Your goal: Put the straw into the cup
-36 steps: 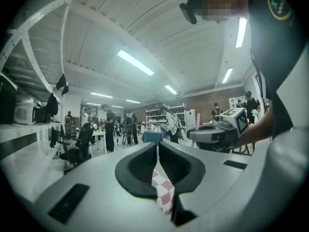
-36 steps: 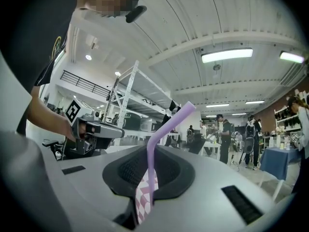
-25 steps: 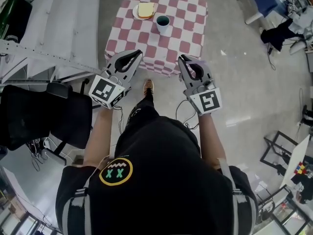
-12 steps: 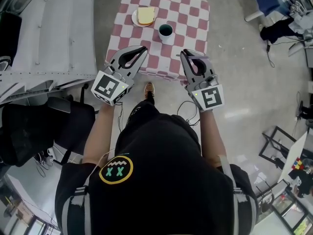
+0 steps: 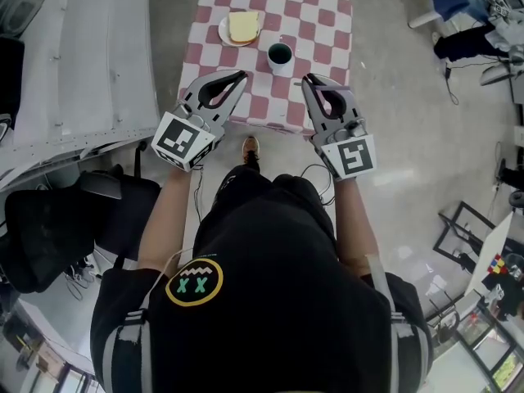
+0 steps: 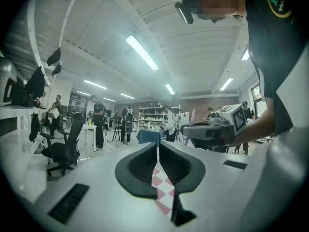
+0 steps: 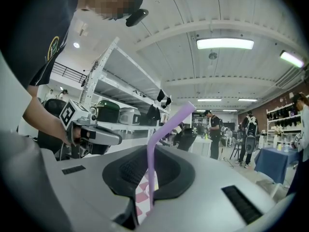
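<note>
A purple bendy straw [image 7: 152, 173] stands upright between the jaws of my right gripper [image 7: 147, 151], which is shut on it; its bent top leans to the right. In the head view the right gripper [image 5: 311, 80] hovers at the near edge of the checkered table [image 5: 315, 35], and the straw shows as a pinkish bit [image 5: 327, 101] inside the jaws. The white cup [image 5: 280, 56] with dark contents stands on the table just beyond and between both grippers. My left gripper [image 5: 239, 77] [image 6: 158, 146] is level with the right one, shut and empty.
A plate with a slice of bread [image 5: 241, 27] sits on the table left of the cup. A white workbench [image 5: 82, 56] and a black office chair [image 5: 49, 219] stand to the left. Cables lie on the floor beneath the table edge. People stand far off in the gripper views.
Both grippers have moved forward to the table's near edge, and the table has come closer in the head view. The straw stays in the right gripper.
</note>
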Demonstrator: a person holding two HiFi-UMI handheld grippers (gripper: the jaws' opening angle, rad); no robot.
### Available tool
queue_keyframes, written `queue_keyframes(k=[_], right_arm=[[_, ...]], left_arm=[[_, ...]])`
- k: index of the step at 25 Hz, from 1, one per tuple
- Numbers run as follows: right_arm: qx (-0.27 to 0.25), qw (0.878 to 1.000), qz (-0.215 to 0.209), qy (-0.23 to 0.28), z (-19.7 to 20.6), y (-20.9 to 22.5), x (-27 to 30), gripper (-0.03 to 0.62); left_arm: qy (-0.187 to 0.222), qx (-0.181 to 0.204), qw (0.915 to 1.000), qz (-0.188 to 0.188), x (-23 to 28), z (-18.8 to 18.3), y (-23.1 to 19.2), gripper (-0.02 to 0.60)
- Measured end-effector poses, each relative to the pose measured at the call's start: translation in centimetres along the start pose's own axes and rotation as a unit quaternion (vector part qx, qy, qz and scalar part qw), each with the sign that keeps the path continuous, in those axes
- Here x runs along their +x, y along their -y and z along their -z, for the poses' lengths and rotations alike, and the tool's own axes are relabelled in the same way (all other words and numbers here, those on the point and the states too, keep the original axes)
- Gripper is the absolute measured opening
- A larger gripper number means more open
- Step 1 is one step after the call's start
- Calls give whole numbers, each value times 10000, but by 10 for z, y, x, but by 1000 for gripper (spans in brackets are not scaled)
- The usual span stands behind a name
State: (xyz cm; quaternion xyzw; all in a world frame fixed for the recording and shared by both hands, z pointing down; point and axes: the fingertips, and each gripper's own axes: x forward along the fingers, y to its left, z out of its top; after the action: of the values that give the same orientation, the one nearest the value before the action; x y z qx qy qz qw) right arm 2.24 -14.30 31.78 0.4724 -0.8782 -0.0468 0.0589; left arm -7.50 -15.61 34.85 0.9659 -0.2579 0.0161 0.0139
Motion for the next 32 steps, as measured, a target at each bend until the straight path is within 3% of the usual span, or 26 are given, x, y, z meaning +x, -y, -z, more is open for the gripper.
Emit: queue_keyframes(k=[17, 32], right_arm=[[-23, 9999, -15, 117, -4, 12, 23, 46], [53, 9995, -184, 242, -3, 49, 51, 46]], left_arm=[[-24, 72, 10000, 61, 19, -2, -17, 32], [-80, 241, 9996, 80, 65, -8, -33, 32]])
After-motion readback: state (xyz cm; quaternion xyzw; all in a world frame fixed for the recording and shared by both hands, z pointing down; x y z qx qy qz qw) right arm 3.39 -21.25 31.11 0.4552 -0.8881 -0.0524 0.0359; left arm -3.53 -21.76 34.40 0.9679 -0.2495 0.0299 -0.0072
